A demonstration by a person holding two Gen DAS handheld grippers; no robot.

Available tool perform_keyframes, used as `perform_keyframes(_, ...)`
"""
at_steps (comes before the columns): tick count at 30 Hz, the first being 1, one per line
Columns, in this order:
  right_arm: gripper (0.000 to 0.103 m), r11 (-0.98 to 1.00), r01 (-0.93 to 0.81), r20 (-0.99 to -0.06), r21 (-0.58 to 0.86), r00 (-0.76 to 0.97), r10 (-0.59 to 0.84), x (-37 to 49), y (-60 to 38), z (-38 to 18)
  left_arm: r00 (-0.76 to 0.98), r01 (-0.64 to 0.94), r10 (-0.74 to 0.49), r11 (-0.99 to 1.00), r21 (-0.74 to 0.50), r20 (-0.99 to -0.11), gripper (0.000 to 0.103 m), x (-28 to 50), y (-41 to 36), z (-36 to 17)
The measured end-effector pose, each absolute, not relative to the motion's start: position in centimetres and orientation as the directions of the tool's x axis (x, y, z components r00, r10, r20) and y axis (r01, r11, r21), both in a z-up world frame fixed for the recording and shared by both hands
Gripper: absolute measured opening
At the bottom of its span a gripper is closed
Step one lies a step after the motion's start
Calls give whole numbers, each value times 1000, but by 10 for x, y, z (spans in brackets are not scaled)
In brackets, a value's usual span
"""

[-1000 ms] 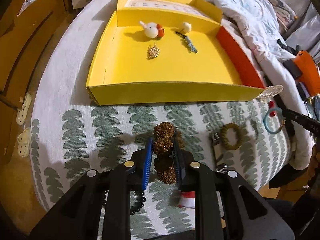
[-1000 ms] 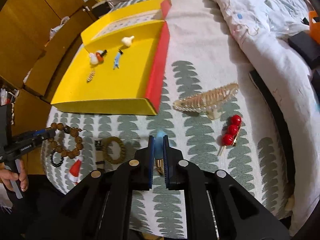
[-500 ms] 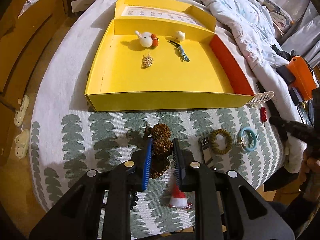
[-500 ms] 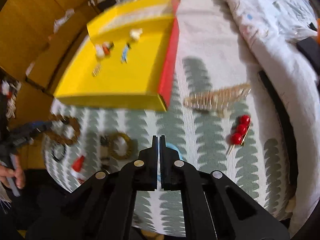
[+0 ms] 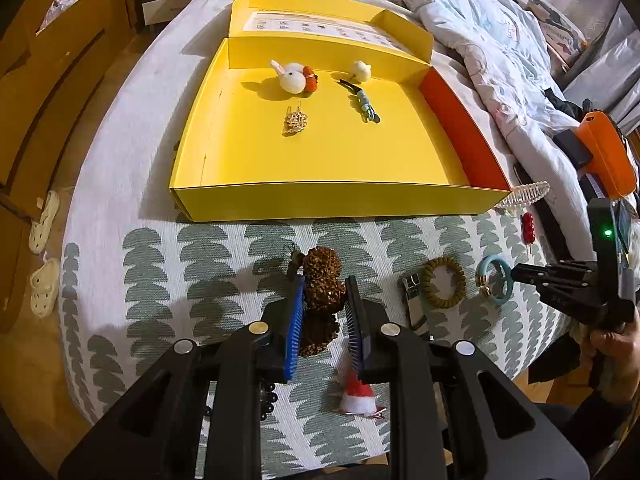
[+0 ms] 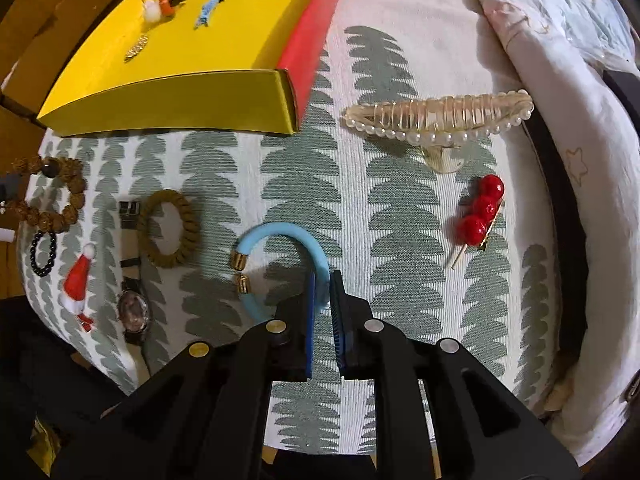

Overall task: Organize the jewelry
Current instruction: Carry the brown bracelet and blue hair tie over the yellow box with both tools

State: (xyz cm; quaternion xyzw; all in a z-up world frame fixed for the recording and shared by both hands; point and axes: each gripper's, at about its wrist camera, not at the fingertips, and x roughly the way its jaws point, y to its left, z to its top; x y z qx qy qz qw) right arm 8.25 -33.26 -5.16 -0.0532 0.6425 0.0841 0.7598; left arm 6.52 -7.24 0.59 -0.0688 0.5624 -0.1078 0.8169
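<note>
My left gripper (image 5: pixel 323 284) is shut on a brown beaded bracelet (image 5: pixel 322 280) and holds it over the patterned cloth, in front of the yellow tray (image 5: pixel 328 200). My right gripper (image 6: pixel 323 280) is shut on a light blue bangle (image 6: pixel 280 236) that lies on the cloth; the bangle also shows in the left wrist view (image 5: pixel 494 280). The tray holds a white rabbit clip (image 5: pixel 294 76), a gold brooch (image 5: pixel 295 122), a blue clip (image 5: pixel 366 106) and a small cream charm (image 5: pixel 361 70).
On the cloth lie an olive hair tie (image 6: pixel 168 232), a watch (image 6: pixel 134 308), a black bead bracelet (image 6: pixel 43 254), a Santa hat clip (image 6: pixel 78 284), a pearl hair claw (image 6: pixel 440 118) and a red berry pin (image 6: pixel 480 212). A quilt (image 5: pixel 480 20) lies to the right.
My right gripper dropped low over the cloth and closed on the light blue bangle's rim. My left gripper rose and drew back a little with the brown bracelet.
</note>
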Motion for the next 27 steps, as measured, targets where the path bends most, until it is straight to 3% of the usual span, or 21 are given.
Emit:
perform_keyframes(6,21,981,-192,-989,11,145,40,83,-333,-56,340,100,-255,967,-235,-905,20,65,-72,5)
perform_keyframes(8,44,979,-203,-991,-9,136,19,83,-331,-59,340,97,-254,967,-235,-905,20,65,-72,5)
perform_keyframes(10,54,978,-209,-989,-21,145,9,82,-332,-59,340,98,-254,967,-234,-905,20,65,-73,5)
perform_keyframes(16,49,983,-183,-986,23,158,53,82,-332,-54,340,97,-253,967,-234,-906,20,65,-72,5)
perform_keyframes(20,26,986,-168,-989,2,143,26,86,-333,-59,339,99,-255,967,-235,-906,20,65,-73,5)
perform_keyframes(27,23,984,-176,-994,-39,110,-20,85,-328,-77,338,100,-254,967,-233,-906,20,64,-75,4)
